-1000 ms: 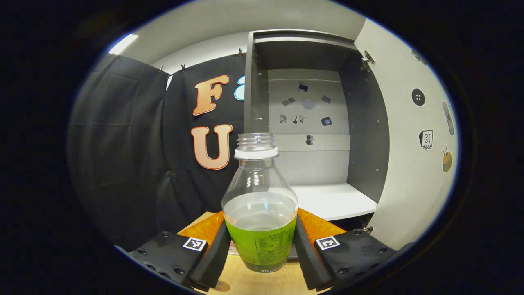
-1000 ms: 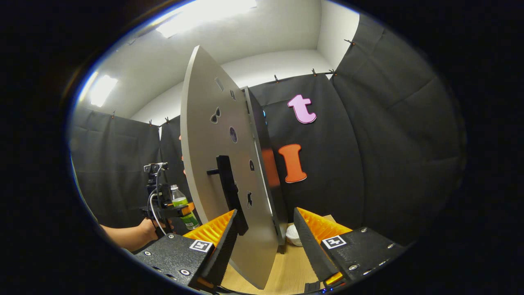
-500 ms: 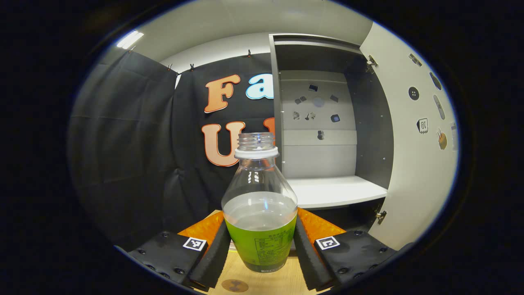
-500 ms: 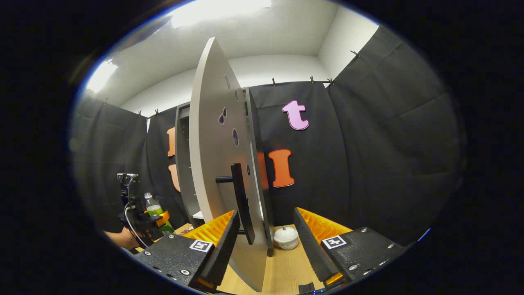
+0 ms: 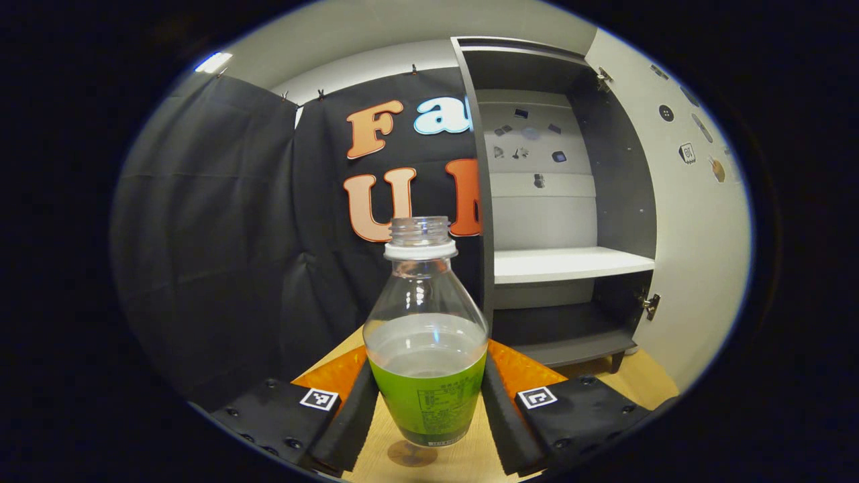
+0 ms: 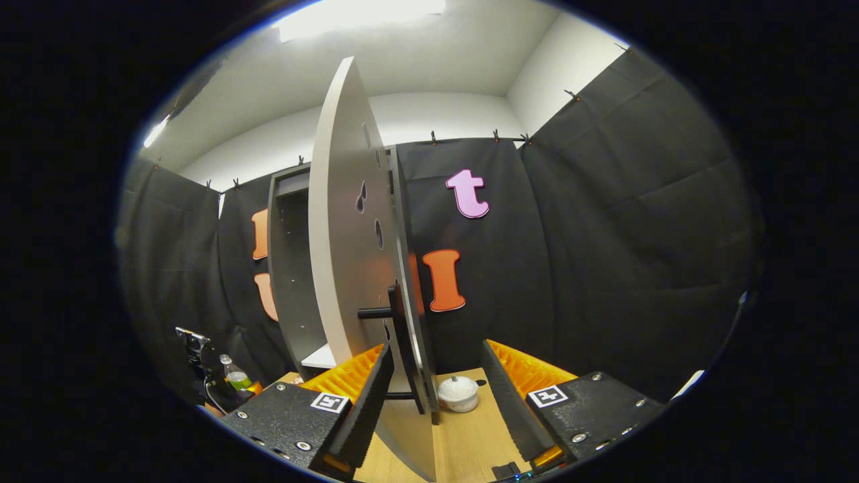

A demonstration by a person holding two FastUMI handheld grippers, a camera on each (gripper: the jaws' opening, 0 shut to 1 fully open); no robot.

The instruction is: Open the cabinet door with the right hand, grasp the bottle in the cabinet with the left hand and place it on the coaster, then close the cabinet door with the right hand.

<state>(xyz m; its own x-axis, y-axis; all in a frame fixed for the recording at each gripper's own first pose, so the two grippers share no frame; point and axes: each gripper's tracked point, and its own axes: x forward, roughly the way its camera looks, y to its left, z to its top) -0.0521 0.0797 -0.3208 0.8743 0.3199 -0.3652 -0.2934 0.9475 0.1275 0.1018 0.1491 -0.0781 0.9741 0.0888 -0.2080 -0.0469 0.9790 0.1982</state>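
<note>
Bottle [image 5: 427, 335] pulled back from cabinet [image 5: 550, 201]; coaster [image 5: 411, 453] under it.

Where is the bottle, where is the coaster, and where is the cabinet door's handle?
bottle [image 5: 427, 396]: left gripper view, on its green label.
coaster [image 5: 411, 455]: left gripper view, on the round disc's visible front, under the bottle.
handle [image 6: 402, 349]: right gripper view, on the dark upright bar.

Black screw-studded gripper bodies [image 5: 580, 409], square markers

left tool [image 5: 427, 409] carried bottle [image 5: 425, 335] down and back from cabinet [image 5: 570, 201], coaster [image 5: 411, 454] now below
</note>
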